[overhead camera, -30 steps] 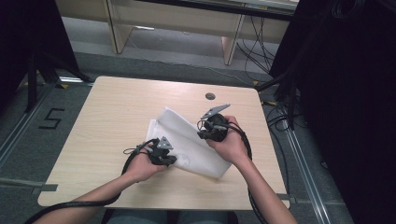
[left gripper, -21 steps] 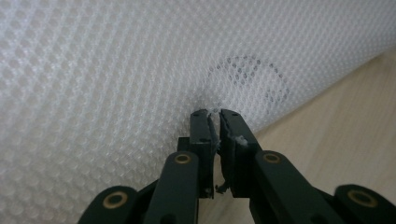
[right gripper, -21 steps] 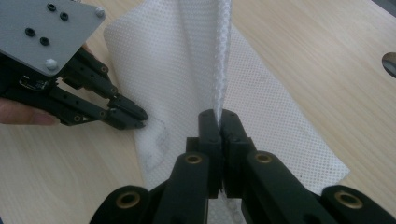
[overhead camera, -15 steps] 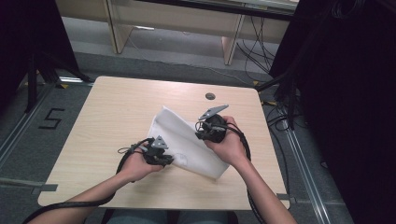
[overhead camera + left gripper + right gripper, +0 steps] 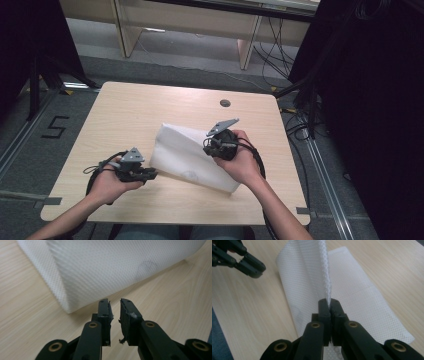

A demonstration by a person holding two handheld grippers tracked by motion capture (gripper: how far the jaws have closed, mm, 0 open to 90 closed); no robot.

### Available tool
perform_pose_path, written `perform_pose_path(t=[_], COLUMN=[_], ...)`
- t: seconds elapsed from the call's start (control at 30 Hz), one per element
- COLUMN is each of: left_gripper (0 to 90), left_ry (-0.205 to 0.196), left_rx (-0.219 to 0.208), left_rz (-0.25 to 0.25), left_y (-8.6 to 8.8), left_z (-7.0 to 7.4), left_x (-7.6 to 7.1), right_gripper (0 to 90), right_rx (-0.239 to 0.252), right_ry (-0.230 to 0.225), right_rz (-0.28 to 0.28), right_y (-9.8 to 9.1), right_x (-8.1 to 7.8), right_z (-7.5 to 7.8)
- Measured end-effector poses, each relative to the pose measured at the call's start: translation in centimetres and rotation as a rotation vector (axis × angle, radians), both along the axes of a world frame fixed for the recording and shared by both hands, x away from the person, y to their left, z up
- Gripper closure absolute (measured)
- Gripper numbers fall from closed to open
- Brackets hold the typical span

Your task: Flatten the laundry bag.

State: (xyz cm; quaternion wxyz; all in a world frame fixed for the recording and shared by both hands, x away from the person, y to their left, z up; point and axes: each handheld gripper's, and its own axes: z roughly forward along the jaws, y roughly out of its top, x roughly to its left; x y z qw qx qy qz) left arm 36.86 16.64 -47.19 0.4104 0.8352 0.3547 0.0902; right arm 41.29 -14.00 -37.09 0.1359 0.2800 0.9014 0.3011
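Lying on the right half of the wooden counter (image 5: 125,115), the white mesh cloth (image 5: 182,152) is folded, and one edge of it is lifted. The right gripper (image 5: 212,145) has its jaws closed tight on this raised edge, near the middle of the cloth. The left gripper (image 5: 150,174) is just beside the near left corner of the cloth and does not touch it. Its jaws have just been opening; they stand a little apart, with nothing between them.
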Motion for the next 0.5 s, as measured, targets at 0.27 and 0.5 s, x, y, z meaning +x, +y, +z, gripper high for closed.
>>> perform_pose_path(t=[0.27,0.5], left_gripper=[77.1,76.6], left_ry=[-0.024,-0.016], left_rx=[0.009,0.037], left_rz=[0.102,0.159], left_y=[3.1,4.7], left_z=[0.5,0.0], left_x=[0.5,1.4], right_gripper=[89.8,89.7], right_rx=[-0.008,-0.005], right_ry=[0.019,0.071], right_rz=[0.053,0.073], right_y=[1.1,1.5], right_x=[-1.6,-2.6], right_z=[-0.4,-1.6])
